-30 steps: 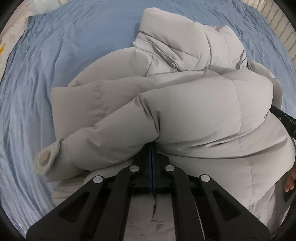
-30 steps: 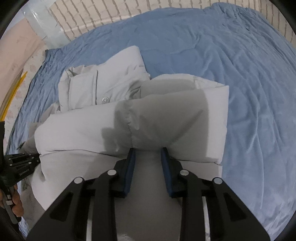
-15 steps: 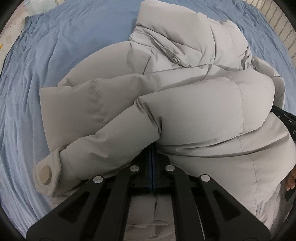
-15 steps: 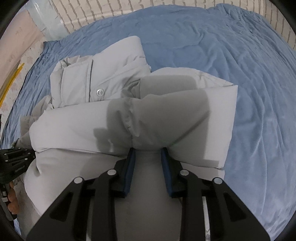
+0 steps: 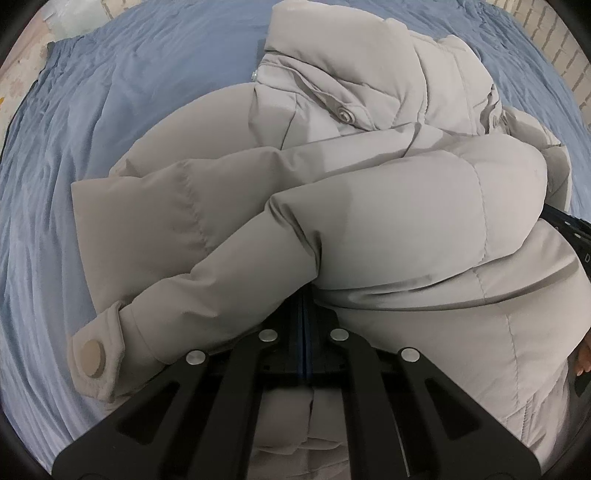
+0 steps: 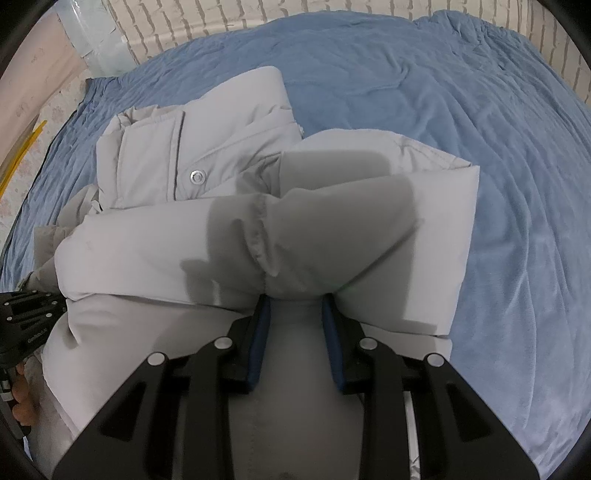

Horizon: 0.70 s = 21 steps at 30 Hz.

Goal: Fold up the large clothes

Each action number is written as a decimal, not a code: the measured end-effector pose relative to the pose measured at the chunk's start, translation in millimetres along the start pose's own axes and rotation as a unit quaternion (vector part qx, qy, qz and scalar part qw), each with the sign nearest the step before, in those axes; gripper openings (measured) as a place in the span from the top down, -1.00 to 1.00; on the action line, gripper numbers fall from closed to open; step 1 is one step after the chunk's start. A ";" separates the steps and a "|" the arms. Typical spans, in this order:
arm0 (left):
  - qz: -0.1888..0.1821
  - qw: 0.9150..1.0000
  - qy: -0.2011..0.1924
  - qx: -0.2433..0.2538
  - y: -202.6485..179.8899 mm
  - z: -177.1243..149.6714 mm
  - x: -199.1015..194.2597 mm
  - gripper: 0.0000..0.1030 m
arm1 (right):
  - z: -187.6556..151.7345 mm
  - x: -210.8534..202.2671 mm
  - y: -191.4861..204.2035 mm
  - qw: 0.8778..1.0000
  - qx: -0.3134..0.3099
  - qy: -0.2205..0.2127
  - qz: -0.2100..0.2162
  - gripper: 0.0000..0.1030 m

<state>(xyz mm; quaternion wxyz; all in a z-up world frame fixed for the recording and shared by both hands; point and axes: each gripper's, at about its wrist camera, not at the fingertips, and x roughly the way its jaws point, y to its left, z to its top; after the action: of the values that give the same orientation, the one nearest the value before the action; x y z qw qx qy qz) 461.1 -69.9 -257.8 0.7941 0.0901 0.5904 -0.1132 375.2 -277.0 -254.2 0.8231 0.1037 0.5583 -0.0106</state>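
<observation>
Grey puffer jacket (image 5: 369, 229) bunched on blue bed sheet (image 5: 110, 110), collar at far end, cuffed sleeve (image 5: 110, 354) trailing left. Left gripper (image 5: 304, 314): jaws pressed together, pinching jacket fabric. Right gripper (image 6: 295, 310): jaws partly apart, clamped on thick jacket fold.

A pale grey puffer jacket (image 6: 155, 251) is seen lying bunched on a rumpled blue bedsheet (image 6: 461, 122), with its collar and a metal snap button (image 6: 197, 176) turned up at the far left. A thick fold of the jacket is gripped between the blue-padded fingers (image 6: 258, 334) of the right gripper (image 6: 297, 306), which are held apart by the fabric. The left gripper (image 6: 26, 325) is glimpsed at the left edge against the jacket, and a pale brick wall (image 6: 229, 18) is visible beyond the bed.
</observation>
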 end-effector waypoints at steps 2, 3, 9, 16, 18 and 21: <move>0.000 1.000 0.000 0.001 0.2 -0.5 -0.2 0.94 | -0.6 -0.4 -0.5 1.000 0.000 0.000 -0.001 0.44; 0.001 1.000 0.000 0.002 0.3 -1.0 -0.2 0.94 | -0.6 -0.4 -0.2 1.000 0.000 0.000 -0.002 0.44; 0.006 1.000 -0.007 0.007 -4.0 -2.3 0.0 0.94 | -3.1 0.1 1.3 1.000 0.001 -0.004 -0.001 0.44; 0.012 1.000 -0.018 0.016 -8.3 -12.5 -5.4 0.94 | -7.2 0.8 -0.8 1.000 0.001 -0.014 0.005 0.44; 0.016 1.000 -0.019 0.019 -10.5 -14.4 -6.4 0.94 | -8.5 0.7 -2.0 1.000 0.003 -0.015 0.008 0.44; 0.028 0.999 -0.022 0.022 -15.5 -16.9 -10.5 0.94 | -7.9 -1.4 -2.7 1.000 0.006 -0.010 0.006 0.44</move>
<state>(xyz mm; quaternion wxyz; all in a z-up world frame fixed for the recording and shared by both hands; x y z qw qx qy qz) 438.3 -79.3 -252.8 0.8074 0.1220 0.5675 -0.1056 367.0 -278.3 -256.1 0.8279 0.1125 0.5493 -0.0099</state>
